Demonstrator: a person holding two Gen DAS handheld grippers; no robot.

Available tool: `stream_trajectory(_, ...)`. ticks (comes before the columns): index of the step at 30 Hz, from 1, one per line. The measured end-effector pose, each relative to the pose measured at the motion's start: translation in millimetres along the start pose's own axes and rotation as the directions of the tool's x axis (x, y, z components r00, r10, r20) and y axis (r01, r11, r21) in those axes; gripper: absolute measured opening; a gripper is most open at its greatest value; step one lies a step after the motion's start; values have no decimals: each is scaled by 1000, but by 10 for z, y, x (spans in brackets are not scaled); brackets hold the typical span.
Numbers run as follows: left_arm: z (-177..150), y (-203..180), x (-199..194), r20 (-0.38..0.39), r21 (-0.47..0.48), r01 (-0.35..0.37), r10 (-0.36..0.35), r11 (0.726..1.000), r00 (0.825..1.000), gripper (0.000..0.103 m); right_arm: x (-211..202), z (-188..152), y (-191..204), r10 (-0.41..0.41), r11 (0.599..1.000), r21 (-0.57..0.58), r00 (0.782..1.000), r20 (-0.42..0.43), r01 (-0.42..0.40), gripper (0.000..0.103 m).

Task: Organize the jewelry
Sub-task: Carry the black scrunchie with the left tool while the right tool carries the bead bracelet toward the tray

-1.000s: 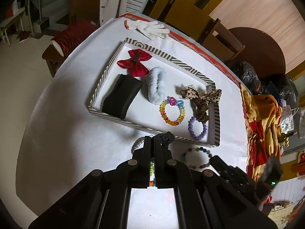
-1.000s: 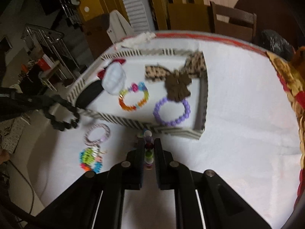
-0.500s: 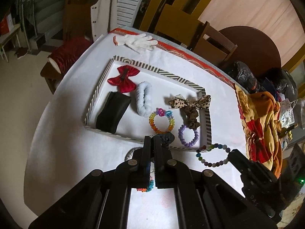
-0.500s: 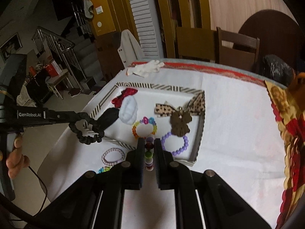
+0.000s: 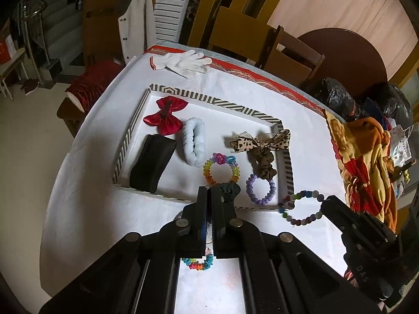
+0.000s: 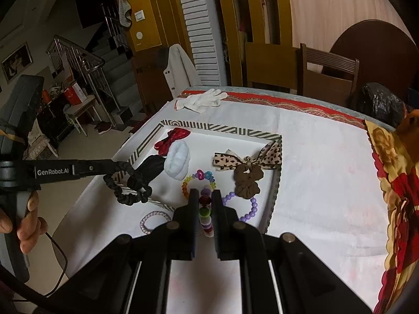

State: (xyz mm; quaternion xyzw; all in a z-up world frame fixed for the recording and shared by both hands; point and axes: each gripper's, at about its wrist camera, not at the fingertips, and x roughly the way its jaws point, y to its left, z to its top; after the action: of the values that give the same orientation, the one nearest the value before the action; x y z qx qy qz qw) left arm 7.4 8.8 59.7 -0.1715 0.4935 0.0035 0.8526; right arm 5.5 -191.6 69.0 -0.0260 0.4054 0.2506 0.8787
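Left tongs (image 6: 104, 174) pinch a black scrunchie (image 6: 128, 187), which hangs above the near left corner of the striped tray (image 5: 209, 99) on the white-covered desk (image 5: 91, 209). Inside the tray, from left, lie a black pouch (image 5: 152, 166), a red bow (image 5: 165, 115), a pale blue scrunchie (image 5: 194, 145), a rainbow bead bracelet (image 5: 221, 168), a leopard bow (image 5: 262, 141) and a purple bead bracelet (image 5: 260, 191). Right tongs (image 6: 205, 201) grip a multicoloured bead bracelet (image 5: 302, 206), held just outside the tray's near right corner. A white glove (image 6: 201, 100) lies beyond the tray.
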Motion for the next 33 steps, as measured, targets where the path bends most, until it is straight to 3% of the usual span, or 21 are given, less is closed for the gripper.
stream_trajectory(17,216,58,529,-84,0,-8,8,1000,996,9,636,269,-148,24,999,30,997,-73,-21,9)
stream_trajectory(28,380,156,735,-114,-31,15,-18,999,993,9,956,507,-125,38,999,27,995,-93,-35,9)
stream_trajectory(33,364,300,910,-143,-61,-7,-2,998,990,9,1080,610,-93,46,999,19,994,-104,-44,9)
